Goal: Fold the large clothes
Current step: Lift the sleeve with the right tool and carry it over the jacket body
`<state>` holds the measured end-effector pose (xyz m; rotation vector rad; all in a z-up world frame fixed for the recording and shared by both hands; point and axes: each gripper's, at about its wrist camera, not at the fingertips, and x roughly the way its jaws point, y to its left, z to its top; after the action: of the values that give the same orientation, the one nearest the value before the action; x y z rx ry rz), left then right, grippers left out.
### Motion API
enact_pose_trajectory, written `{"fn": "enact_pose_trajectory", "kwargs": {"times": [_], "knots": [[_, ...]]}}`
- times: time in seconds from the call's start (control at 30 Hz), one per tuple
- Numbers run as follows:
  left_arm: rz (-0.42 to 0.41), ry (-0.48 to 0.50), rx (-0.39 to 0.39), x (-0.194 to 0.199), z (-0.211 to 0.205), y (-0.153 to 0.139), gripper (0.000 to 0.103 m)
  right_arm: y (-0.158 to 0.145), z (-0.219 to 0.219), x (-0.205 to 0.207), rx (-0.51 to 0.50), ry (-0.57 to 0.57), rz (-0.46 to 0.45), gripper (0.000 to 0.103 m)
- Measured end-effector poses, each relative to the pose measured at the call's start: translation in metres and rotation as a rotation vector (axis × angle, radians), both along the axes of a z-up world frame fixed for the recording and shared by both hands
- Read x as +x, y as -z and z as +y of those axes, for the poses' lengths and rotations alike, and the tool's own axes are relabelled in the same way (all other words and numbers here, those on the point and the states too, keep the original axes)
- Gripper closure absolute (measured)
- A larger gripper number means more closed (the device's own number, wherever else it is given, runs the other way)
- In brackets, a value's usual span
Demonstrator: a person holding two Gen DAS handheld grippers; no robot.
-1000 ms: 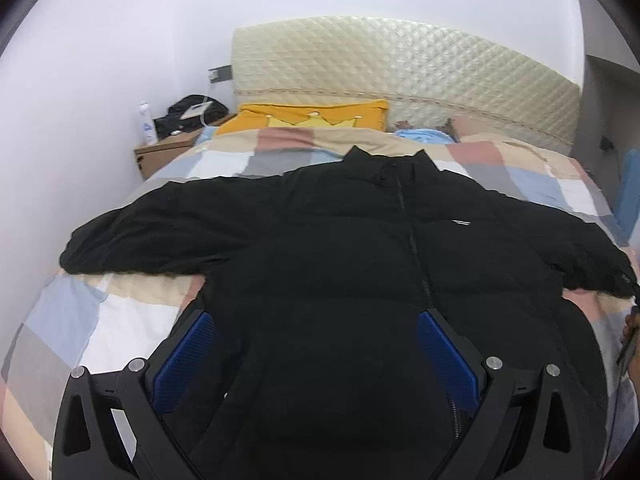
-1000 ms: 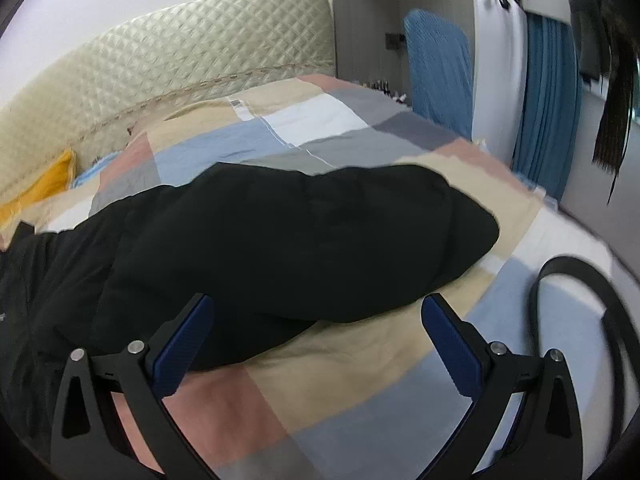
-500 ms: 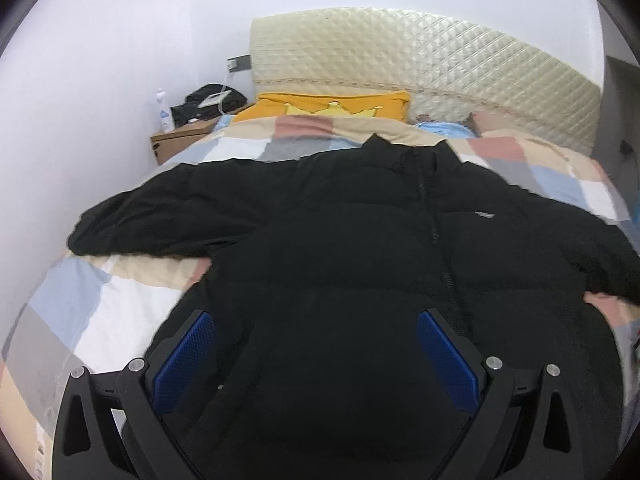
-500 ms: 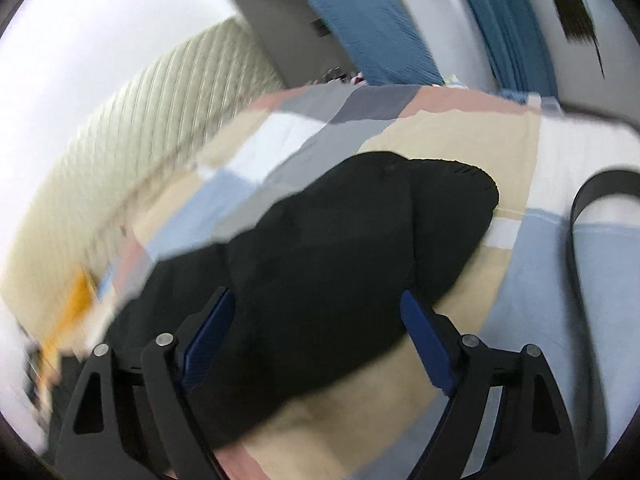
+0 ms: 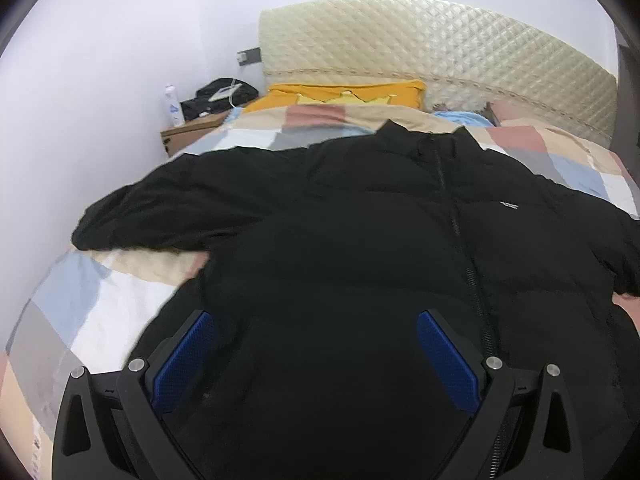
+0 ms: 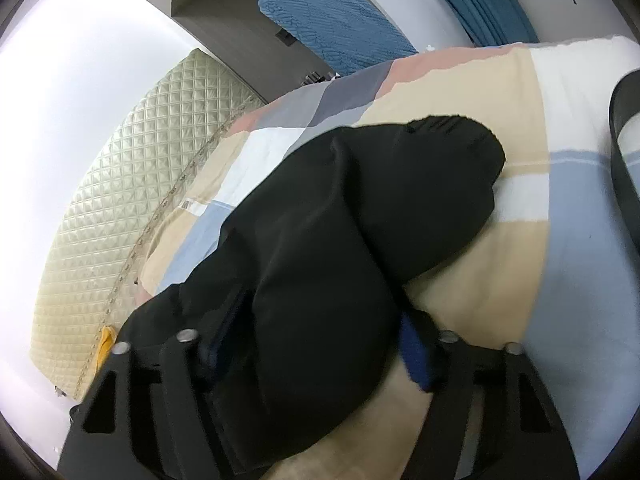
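Left wrist view: patchwork quilt [image 5: 80,300] on bed w/ quilted cream headboard [image 5: 440,48], yellow pillow [image 5: 344,94], nightstand [image 5: 192,132] at left w/ spray bottle [image 5: 173,104] + dark bag [image 5: 220,94]. Black puffer jacket [image 5: 360,240] lies flat, zip up, sleeves spread; nothing on top of it. Left gripper [image 5: 316,352] wide open, hovering over jacket hem, pads not pressing. Right wrist view: black strap [image 6: 620,152] on quilt at right, blue cover [image 6: 332,28] + curtain [image 6: 484,0] behind. Right gripper [image 6: 316,344] jaws have just been closing, jacket's sleeve [image 6: 380,208] bunched between them, pads pressing on fabric; cuff end lies ahead on quilt.
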<state>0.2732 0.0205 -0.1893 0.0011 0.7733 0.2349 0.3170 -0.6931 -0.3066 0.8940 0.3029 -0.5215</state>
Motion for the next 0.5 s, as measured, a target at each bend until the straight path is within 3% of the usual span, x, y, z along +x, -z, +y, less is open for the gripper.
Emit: {"fn": "enact_pose_trajectory", "kwargs": {"times": [0.03,0.13,0.2,0.37,0.5], "knots": [[0.001,0.005,-0.006,0.000,-0.004,0.001,0.000,0.001,0.000,0.000,0.002,0.001,-0.001,0.057],[0.006,0.017,-0.009,0.001,-0.008,0.000,0.000,-0.006,0.002,-0.002,-0.013,-0.020,-0.002,0.080],[-0.006,0.013,0.003,-0.002,-0.007,-0.003,0.000,-0.015,0.005,-0.005,-0.029,-0.032,-0.012,0.090],[0.025,-0.036,0.021,-0.009,-0.004,-0.012,0.000,-0.053,0.012,-0.018,-0.053,-0.020,-0.060,0.094],[0.007,-0.012,0.078,-0.016,-0.012,-0.029,0.000,-0.097,0.024,-0.022,-0.113,-0.038,-0.081,0.095]]}}
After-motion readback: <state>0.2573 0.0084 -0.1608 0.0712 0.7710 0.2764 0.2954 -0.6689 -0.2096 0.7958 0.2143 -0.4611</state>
